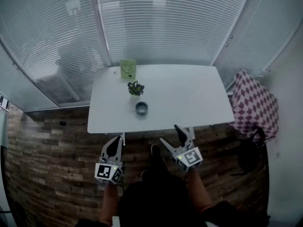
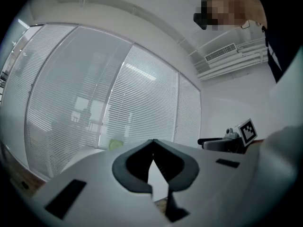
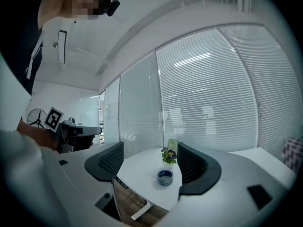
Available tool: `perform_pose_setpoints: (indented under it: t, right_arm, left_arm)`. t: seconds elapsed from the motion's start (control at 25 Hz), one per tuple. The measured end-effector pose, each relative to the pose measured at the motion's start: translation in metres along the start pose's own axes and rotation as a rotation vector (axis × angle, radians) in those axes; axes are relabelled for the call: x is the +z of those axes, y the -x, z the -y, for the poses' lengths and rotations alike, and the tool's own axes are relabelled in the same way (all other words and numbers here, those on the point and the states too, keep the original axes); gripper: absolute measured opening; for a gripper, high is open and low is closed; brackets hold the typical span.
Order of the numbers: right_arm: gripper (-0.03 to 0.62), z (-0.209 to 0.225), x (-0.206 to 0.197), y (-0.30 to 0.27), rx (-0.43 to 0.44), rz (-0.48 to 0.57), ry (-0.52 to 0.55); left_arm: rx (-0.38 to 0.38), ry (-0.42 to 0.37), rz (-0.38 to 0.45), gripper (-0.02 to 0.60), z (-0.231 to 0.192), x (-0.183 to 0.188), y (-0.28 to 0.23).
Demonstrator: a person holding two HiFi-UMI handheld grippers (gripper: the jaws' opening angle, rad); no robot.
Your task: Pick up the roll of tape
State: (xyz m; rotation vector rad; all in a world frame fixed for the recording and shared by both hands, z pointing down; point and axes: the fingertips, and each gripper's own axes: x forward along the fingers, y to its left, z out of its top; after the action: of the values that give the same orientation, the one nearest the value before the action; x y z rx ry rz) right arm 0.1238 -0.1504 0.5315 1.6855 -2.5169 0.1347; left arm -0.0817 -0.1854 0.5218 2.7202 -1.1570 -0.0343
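Your left gripper sits at the lower left of the head view, below the near edge of the white table and over the brick-patterned floor. In the left gripper view its jaws are pressed together at the tips, with nothing between them; only a thin sliver of the table shows through lower down.

Your right gripper is at the lower centre of the head view, just below the table's near edge. Its jaws are spread wide and empty. In the right gripper view the opening frames the roll of tape, which lies well ahead of the jaws and touches neither.

The roll of tape lies flat on the table, in the left-centre part of the tabletop and near the front edge. Just behind it, toward the top of the frame, stands a small potted flower. Further back, by the table's far edge, is a pale green object. The three line up roughly one behind another.

White slatted blinds fill the top of the head view. A purple-and-white checked item stands at the right of the frame, beside the table's end
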Motion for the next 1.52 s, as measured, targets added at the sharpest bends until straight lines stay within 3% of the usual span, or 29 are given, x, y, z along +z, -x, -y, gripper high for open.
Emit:
perform_pose_setpoints:
  t: [0.52,0.84,1.52]
  right_arm:
    - [0.324,0.024,-0.046,-0.096,0.152,-0.09,0.048]
    - [0.324,0.031,-0.101,-0.143,0.206,-0.222,0.05]
    - [0.322,0.031,-0.194,-0.23,0.39,-0.481,0.181]
  left_arm:
    - [0.009,-0.025,0.018,0.006,-0.03,0.019,-0.063]
    - [0.038,-0.032,0.03,0.006,-0.045,0.027,-0.068]
    - [0.176,-0.007,0.005,0.006,-0.077,0.029,-0.057]
